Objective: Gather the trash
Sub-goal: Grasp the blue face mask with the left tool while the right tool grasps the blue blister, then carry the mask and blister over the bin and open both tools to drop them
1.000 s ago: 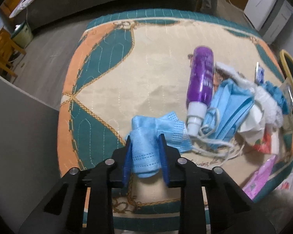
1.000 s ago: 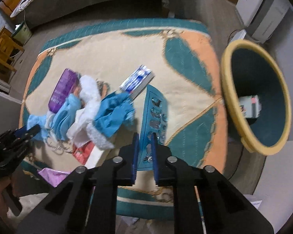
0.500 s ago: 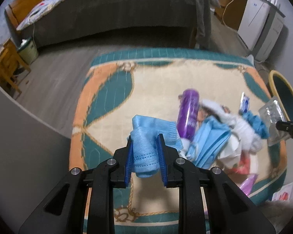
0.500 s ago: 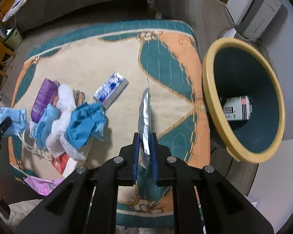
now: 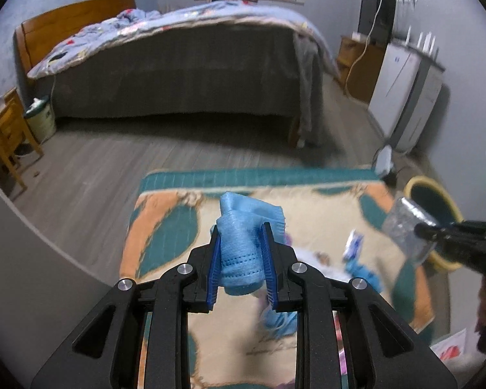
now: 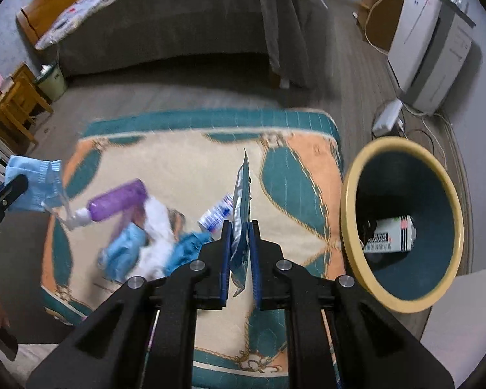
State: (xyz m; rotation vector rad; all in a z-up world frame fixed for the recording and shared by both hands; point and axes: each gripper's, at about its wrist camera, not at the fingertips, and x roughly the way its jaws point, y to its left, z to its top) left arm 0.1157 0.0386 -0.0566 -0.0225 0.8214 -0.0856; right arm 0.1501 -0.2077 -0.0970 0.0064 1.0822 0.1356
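Note:
My left gripper [image 5: 241, 253] is shut on a crumpled blue face mask [image 5: 243, 240] and holds it high above the rug. My right gripper [image 6: 239, 243] is shut on a silver blister pack [image 6: 241, 204] held edge-on above the rug; it also shows in the left wrist view [image 5: 405, 227]. The bin [image 6: 346, 201], yellow-rimmed and teal inside, stands right of the rug with a white carton [image 6: 388, 233] in it. On the rug [image 6: 184, 162] lie a purple spray bottle [image 6: 116, 199], more blue masks [image 6: 123, 249], white cloth [image 6: 155, 227] and a blue-white wrapper [image 6: 215, 214].
A bed [image 5: 178, 64] stands beyond the rug. A white cabinet [image 5: 408, 97] and a power strip with cables [image 6: 387, 116] are at the right. A wooden chair [image 5: 3, 136] and a small bucket [image 5: 40, 116] are at the left. A grey wall edge is near left.
Both grippers have risen well above the rug with their items. The mask has come clear of the pile. The blister pack has lifted off the rug and now hangs nearer the bin.

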